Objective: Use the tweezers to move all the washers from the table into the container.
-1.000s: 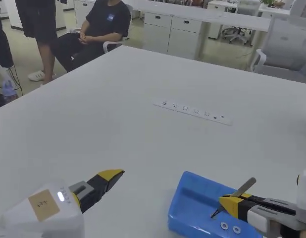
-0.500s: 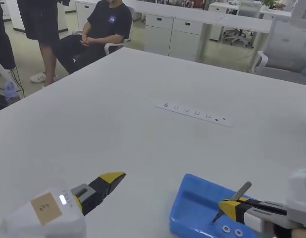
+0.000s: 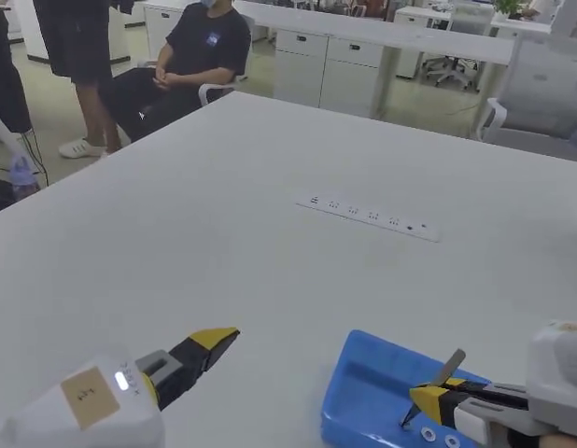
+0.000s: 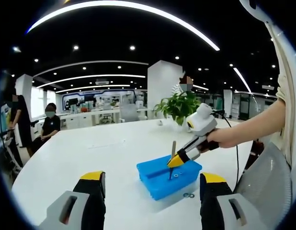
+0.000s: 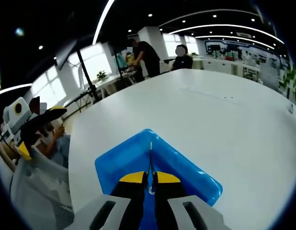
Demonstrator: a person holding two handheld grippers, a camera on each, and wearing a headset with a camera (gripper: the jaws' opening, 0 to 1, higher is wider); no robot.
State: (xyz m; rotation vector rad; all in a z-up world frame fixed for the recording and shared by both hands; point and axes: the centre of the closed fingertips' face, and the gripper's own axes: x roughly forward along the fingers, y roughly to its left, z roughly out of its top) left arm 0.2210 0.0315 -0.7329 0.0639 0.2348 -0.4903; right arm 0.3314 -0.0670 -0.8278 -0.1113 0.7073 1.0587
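The container (image 3: 368,397) was a shallow rectangular tray of smooth blue plastic with rounded corners. It stood on the white, matte table (image 3: 223,205). My right gripper (image 5: 149,178) had its yellow-tipped jaws pressed almost together, clamped on the tweezers (image 5: 150,158), a thin piece of grey metal. In the left gripper view the tweezers leaned over the container with the points down inside it; I could not tell if they touched the floor of it.

My left gripper (image 4: 153,178) was to the left of the container, well apart from it, with its jaws wide apart and nothing between them.

The left gripper view showed two washers (image 4: 188,195), small flat metal rings, lying on the table just beside the container wall on my side. In the head view two rings lay close under the right gripper, but there I could not tell whether they were inside the container or outside. Beyond the container, a flat socket strip (image 3: 368,213) sat level in the table.
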